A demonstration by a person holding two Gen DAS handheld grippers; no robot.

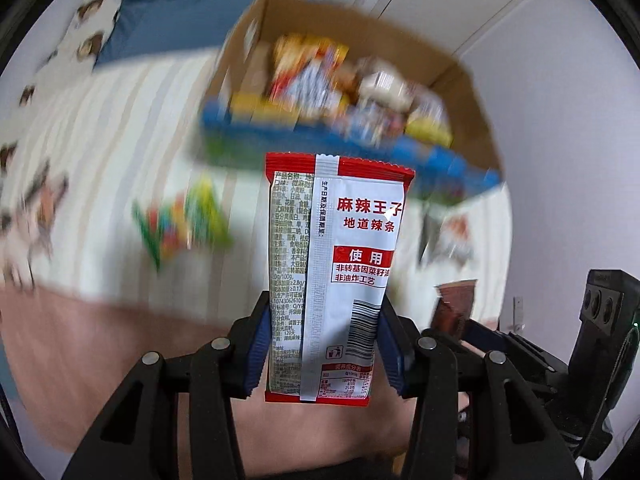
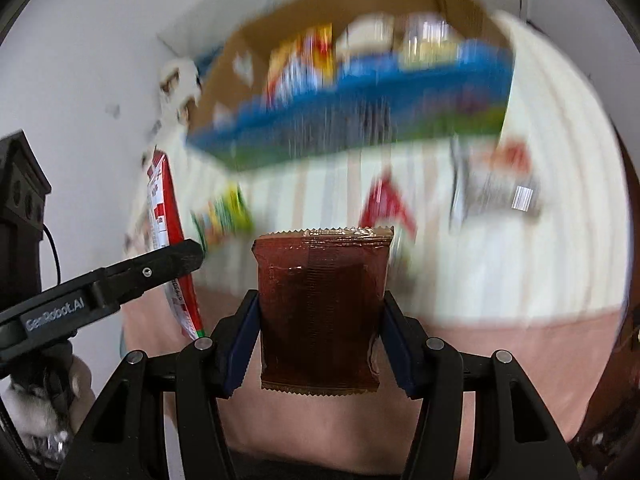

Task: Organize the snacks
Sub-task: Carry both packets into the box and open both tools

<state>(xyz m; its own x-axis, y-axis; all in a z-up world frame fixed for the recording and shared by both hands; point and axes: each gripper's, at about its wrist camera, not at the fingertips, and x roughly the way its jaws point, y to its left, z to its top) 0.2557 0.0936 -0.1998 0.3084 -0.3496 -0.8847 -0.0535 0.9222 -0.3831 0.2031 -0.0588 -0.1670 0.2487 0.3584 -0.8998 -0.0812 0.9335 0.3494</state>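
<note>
Two grippers, one packet each: left gripper (image 1: 324, 344) clamps the red-and-white packet (image 1: 334, 264), right gripper (image 2: 320, 340) clamps the brown packet (image 2: 320, 308); one cardboard box (image 1: 460, 92) ahead.

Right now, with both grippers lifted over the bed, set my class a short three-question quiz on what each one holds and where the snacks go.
1. True or false: the left gripper is shut on a red and white packet.
2. What colour is the packet in the right gripper? A) green B) brown C) blue
3. Fill in: snacks are already piled in the cardboard ____.

Key: 1 true; 2 B; 3 box.
</note>
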